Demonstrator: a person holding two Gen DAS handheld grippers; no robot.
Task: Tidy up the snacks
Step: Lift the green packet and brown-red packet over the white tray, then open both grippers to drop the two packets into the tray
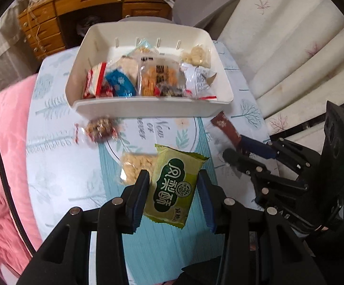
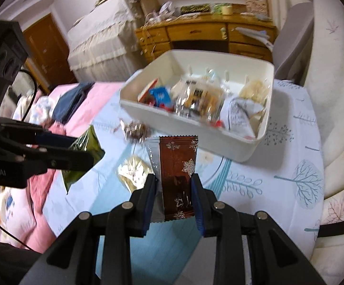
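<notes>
White bin, upper centre, already holds many snacks. Left gripper clamps green packet; right gripper clamps brown packet. Two packets lie outside.

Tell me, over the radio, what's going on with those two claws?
Left gripper shut on green packet. Right gripper shut on brown packet. White bin ahead, partly filled. Two loose snacks on the cloth; path clear.
</notes>
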